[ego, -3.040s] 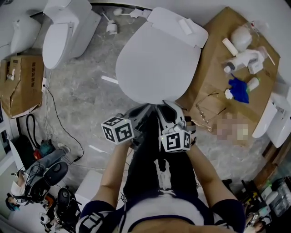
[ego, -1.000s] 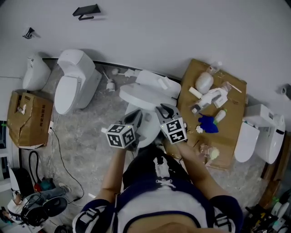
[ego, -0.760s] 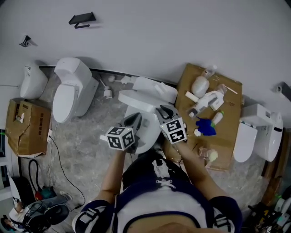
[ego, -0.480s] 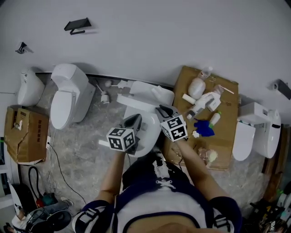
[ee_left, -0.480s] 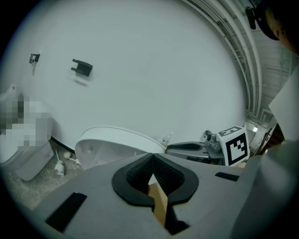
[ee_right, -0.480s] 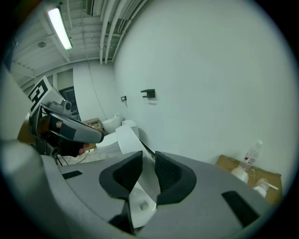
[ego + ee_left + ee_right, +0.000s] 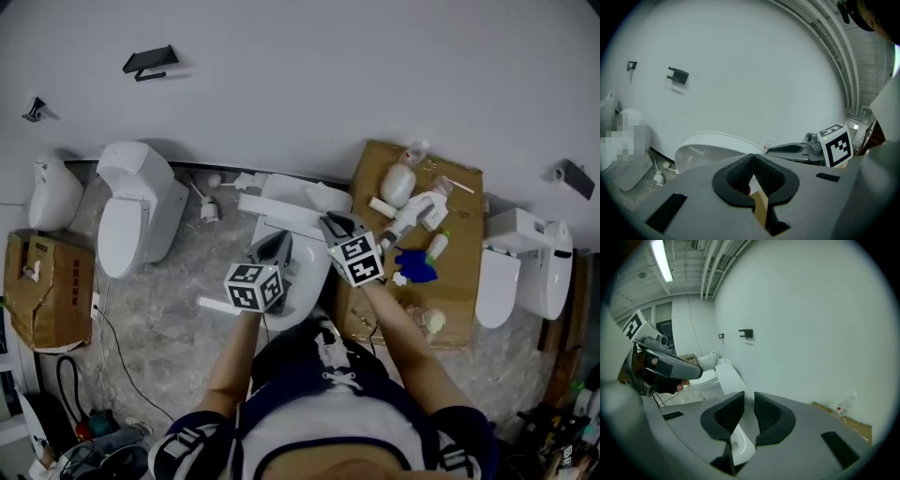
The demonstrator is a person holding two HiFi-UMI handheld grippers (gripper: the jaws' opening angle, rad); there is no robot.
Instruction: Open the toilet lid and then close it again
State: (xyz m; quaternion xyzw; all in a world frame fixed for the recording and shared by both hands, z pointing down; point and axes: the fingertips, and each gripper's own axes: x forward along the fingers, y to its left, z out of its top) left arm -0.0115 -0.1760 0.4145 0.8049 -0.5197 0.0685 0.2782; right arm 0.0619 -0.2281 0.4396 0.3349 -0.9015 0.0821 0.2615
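Lid [image 7: 278, 208] looks stiff, light, slick; I'd take its free edge. My left gripper [image 7: 279, 242] clenched, empty; right gripper [image 7: 331, 223] jaws just closing, still apart, nothing pinched.

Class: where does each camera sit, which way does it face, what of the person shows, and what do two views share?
Head view: on the head, facing down at the toilet; forearms, torso, left claw, right claw show.
Left gripper view: on the left claw, shut, facing the wall; right claw shows.
Right gripper view: on the right claw, jaws just closing on nothing, facing the wall; left claw shows.
Shared by all: the black wall bracket.
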